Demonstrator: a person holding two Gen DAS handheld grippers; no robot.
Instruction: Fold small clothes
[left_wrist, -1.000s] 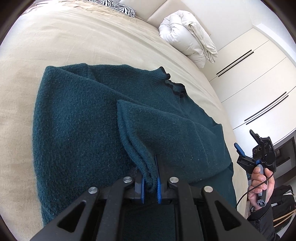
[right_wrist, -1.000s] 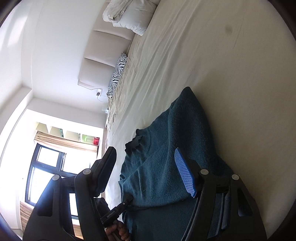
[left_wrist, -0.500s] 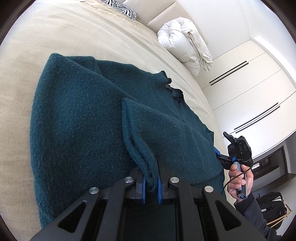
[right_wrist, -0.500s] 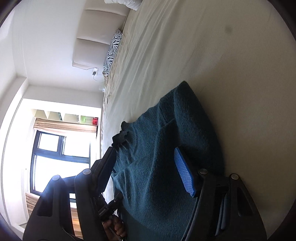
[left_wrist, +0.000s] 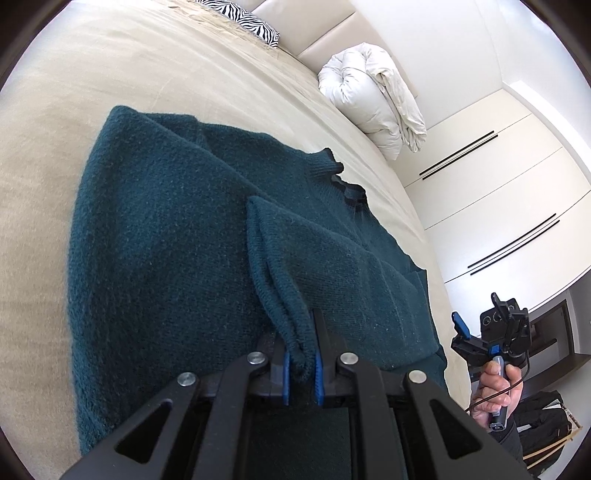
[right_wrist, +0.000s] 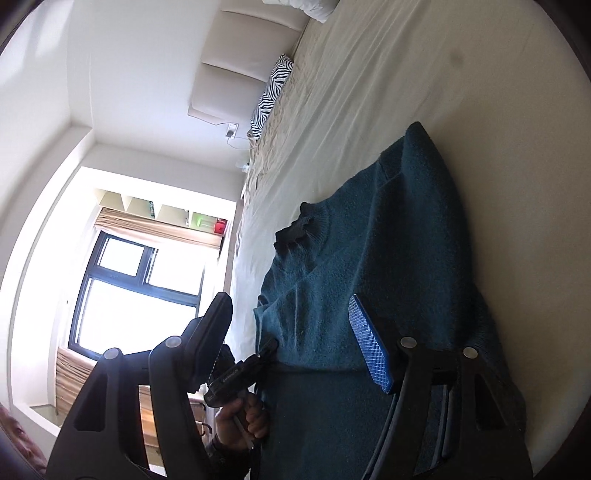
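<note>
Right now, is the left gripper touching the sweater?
Touching. Left wrist view: the left gripper is shut on a fold of the sweater, knit pinched between its blue pads.

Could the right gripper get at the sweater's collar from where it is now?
Probably yes. The right gripper is open and holds nothing, and the collar lies uncovered on the sweater ahead, nothing between them.

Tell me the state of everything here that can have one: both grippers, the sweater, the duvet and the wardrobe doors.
left gripper: shut on a fold of the sweater
right gripper: open, holding nothing
teal sweater: on the bed, partly folded
white duvet: bundled at the headboard
wardrobe doors: closed
</note>
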